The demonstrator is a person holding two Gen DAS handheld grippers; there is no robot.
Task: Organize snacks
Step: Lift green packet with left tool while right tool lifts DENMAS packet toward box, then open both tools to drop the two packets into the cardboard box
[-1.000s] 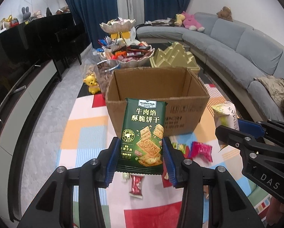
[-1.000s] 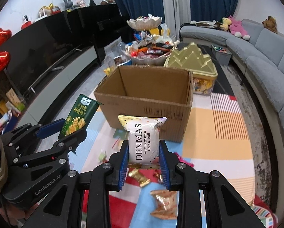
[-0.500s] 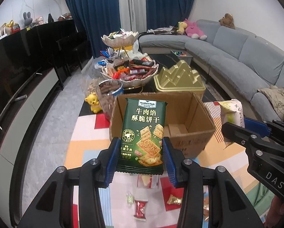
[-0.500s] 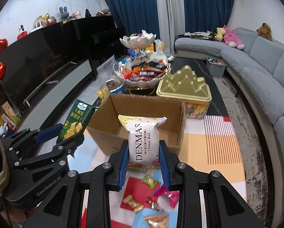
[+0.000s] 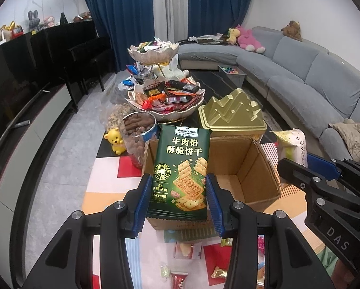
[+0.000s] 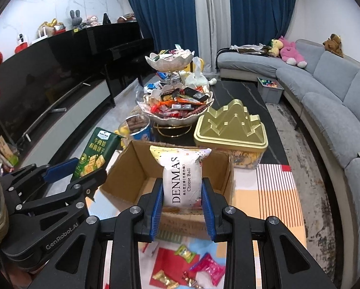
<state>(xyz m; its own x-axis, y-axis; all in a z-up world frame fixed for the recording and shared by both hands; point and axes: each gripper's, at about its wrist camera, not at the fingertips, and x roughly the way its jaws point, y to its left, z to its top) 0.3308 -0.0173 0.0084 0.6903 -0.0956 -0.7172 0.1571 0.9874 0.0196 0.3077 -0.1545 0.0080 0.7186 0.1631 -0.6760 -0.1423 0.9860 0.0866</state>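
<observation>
Grey sofa (image 5: 307, 72), blue curtains (image 5: 136, 9), white walls.

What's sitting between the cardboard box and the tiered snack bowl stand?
In the right wrist view, a tub of brown snacks stands between the cardboard box and the tiered snack bowl stand, left of the gold mountain-shaped tin.

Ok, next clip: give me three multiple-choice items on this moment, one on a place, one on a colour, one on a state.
1. Where is the gold mountain-shaped tin?
A. behind the cardboard box
B. inside it
C. on the sofa

2. What colour is the cracker packet in the left gripper?
A. red
B. green
C. white

3. The right gripper is:
A. open, empty
B. shut on the Denmas cheese ball bag
C. shut, empty

Answers: 1 A, the tin sits past the box's far wall. 2 B, its wrapper is dark green. 3 B, the jaws press the bag's sides.
</observation>
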